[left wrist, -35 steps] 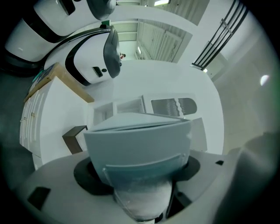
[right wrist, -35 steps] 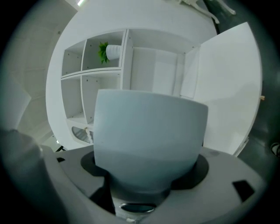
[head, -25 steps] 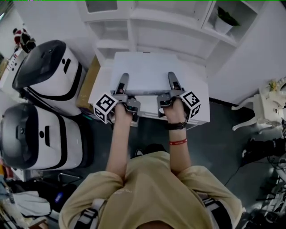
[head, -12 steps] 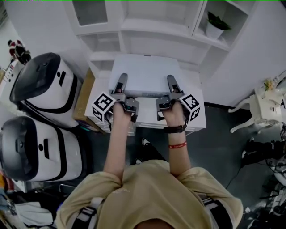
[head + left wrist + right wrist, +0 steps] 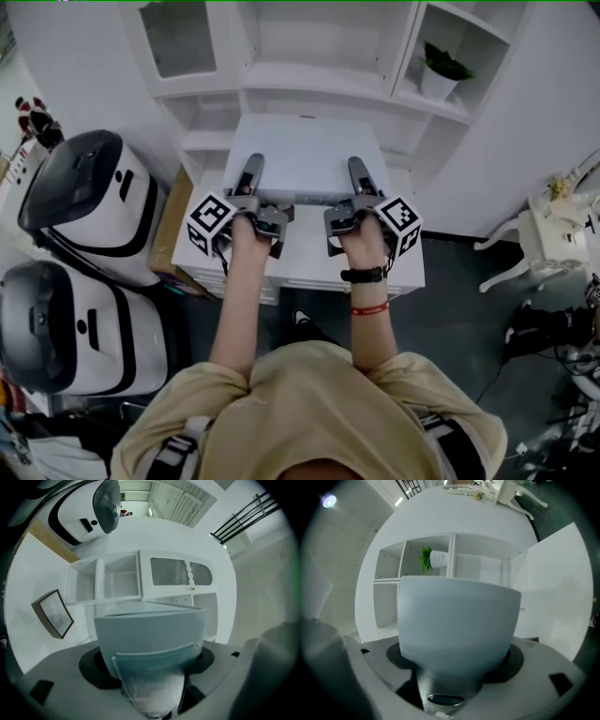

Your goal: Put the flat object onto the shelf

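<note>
Height has been gained over the last second: the flat object, a white slab, sits higher against the shelf than it did, and its far edge has drawn closer to the shelf's lower ledges. Both tongs hold it by the edge farthest from the shelf. The left tongs and the right tongs each stand wide. One jaw lies on top of the slab and the other under it, clamped across its thickness. Each gripper view is filled by the pale mass between the jaws, with the shelf beyond. I judge this to be the carry stage, with placing not yet begun, since the slab hangs level out in front of the shelf.

Under the slab, on the side away from the shelf, lies what looks like a white bench, though I cannot be sure it is separate from the slab. The shelf's middle bay, straight ahead, appears bare and is the likely target. The bay to its right holds a potted plant, so that side is taken. The uprights flanking the middle bay look close to the slab's width, so the corners will need to go in square. Left of the shelf a cardboard box and two white machines crowd the flank, and there is more room to its right.
</note>
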A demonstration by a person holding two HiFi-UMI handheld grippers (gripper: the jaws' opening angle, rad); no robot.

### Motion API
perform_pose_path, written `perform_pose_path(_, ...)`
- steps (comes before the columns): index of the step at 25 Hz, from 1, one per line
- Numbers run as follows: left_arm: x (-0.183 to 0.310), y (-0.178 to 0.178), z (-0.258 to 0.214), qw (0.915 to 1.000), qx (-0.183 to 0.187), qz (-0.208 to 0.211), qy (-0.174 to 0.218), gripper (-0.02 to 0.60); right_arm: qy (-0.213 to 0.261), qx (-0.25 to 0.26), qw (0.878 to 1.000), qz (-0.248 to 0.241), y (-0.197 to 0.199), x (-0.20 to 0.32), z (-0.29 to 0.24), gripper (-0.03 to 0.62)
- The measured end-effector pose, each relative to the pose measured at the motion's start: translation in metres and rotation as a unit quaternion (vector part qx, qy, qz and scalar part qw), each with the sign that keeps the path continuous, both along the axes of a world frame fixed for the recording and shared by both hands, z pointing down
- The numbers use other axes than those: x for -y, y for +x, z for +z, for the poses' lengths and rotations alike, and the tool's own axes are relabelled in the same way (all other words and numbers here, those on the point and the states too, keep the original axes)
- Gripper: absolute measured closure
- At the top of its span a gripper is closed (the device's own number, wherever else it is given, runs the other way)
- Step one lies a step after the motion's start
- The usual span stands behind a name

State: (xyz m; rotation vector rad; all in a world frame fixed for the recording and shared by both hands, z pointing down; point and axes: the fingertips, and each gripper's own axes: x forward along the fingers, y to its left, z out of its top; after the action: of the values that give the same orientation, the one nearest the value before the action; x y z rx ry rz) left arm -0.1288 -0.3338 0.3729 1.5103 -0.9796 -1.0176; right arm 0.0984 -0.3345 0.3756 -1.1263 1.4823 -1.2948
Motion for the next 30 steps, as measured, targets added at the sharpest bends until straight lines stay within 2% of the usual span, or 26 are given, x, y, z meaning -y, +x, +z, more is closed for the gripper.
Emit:
perform_pose_path(13, 0.025, 0.005, -0.043, 0.9998, 0.007, 0.011, 0.015, 0.232, 0.03, 0.017, 0.999, 0.0, 0.005, 0.024, -0.042, 0.226)
perform_pose_path(24, 0.059, 0.015, -0.072, 0.9993, -0.014, 0.023, 0.026, 0.232, 0.061, 0.023, 0.998, 0.015, 0.016, 0.05, -0.08, 0.226)
perform_pose_path(30, 0.07, 0.019, -0.084, 0.9981, -0.026, 0.028, 0.048, 0.232, 0.083, 0.023, 0.996, 0.019, 0.019, 0.057, -0.091, 0.226)
